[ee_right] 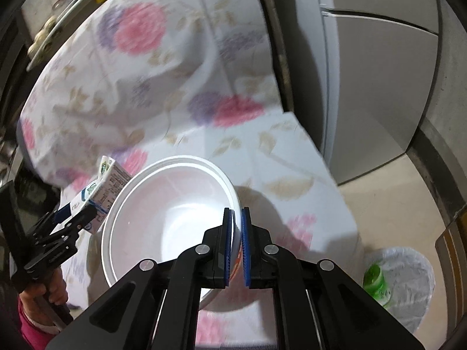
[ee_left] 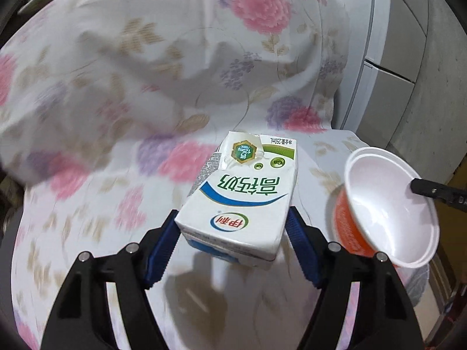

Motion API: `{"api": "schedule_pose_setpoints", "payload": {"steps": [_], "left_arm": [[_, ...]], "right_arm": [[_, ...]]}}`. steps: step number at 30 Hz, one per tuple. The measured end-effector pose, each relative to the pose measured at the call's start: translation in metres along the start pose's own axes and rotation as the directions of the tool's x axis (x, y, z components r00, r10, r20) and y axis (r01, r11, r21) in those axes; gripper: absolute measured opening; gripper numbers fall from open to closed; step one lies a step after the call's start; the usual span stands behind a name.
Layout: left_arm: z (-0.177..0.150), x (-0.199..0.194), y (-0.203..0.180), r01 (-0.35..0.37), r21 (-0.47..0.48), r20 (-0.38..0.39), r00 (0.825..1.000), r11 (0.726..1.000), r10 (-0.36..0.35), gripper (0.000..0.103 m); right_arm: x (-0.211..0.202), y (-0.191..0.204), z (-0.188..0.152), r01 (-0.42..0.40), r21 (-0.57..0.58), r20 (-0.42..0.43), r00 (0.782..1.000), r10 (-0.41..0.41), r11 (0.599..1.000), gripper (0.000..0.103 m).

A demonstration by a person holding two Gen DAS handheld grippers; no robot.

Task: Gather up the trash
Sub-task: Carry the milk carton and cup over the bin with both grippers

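One white milk carton with green and blue print (ee_left: 239, 195); one white disposable bowl with an orange printed outer wall (ee_right: 172, 218); one green plastic bottle (ee_right: 376, 284), lying in one bin lined with a clear plastic bag (ee_right: 414, 280). One floral cloth with pink and purple flowers (ee_left: 131, 87). Two black grippers with blue pads: the left gripper (ee_left: 233, 233) and the right gripper (ee_right: 237, 227).

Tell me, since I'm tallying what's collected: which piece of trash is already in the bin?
The green bottle lies in the lined bin on the floor. The milk carton and the white bowl are each held in fingers above the flowered cloth.
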State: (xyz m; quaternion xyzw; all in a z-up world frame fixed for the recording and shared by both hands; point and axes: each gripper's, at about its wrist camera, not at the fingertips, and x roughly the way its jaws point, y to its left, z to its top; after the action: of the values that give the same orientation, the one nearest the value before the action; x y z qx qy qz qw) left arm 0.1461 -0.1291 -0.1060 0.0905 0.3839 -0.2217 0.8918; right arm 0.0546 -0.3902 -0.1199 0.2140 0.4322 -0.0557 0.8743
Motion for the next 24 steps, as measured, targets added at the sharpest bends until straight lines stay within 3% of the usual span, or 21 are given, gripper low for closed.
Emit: {"api": "schedule_pose_setpoints", "payload": {"steps": [3, 5, 7, 10, 18, 20, 24], "left_arm": [[-0.024, -0.028, 0.001, -0.021, -0.037, 0.018, 1.000, 0.999, 0.021, 0.071], [-0.035, -0.039, -0.002, -0.033, -0.051, 0.027, 0.999, 0.998, 0.035, 0.071], [-0.045, -0.051, -0.001, -0.047, -0.062, 0.027, 0.998, 0.997, 0.049, 0.071], [-0.058, -0.066, 0.000, -0.048, -0.085, 0.030, 0.998, 0.995, 0.051, 0.071], [-0.074, -0.075, -0.004, -0.055, -0.105, 0.025, 0.998, 0.993, 0.058, 0.071], [-0.074, -0.076, -0.005, -0.051, -0.111, 0.023, 0.998, 0.992, 0.054, 0.071], [-0.071, -0.082, -0.010, -0.048, -0.106, 0.043, 0.998, 0.993, 0.052, 0.071]], "right_arm": [[-0.003, 0.013, -0.011, -0.016, -0.039, -0.012, 1.000, 0.015, 0.999, 0.012], [-0.009, 0.019, -0.017, -0.008, -0.065, -0.006, 1.000, 0.008, 0.998, 0.022], [-0.018, 0.020, -0.022, -0.001, -0.074, 0.020, 1.000, 0.002, 0.997, 0.052], [-0.031, 0.018, -0.034, 0.024, -0.081, 0.047, 0.999, -0.021, 0.996, 0.055], [-0.024, 0.005, -0.038, -0.003, 0.001, 0.073, 0.997, 0.003, 1.000, 0.028], [-0.022, 0.005, -0.038, -0.018, 0.011, 0.077, 0.997, 0.017, 1.000, 0.011], [-0.040, 0.005, -0.039, -0.057, 0.026, 0.141, 0.989, 0.053, 0.998, 0.005]]}}
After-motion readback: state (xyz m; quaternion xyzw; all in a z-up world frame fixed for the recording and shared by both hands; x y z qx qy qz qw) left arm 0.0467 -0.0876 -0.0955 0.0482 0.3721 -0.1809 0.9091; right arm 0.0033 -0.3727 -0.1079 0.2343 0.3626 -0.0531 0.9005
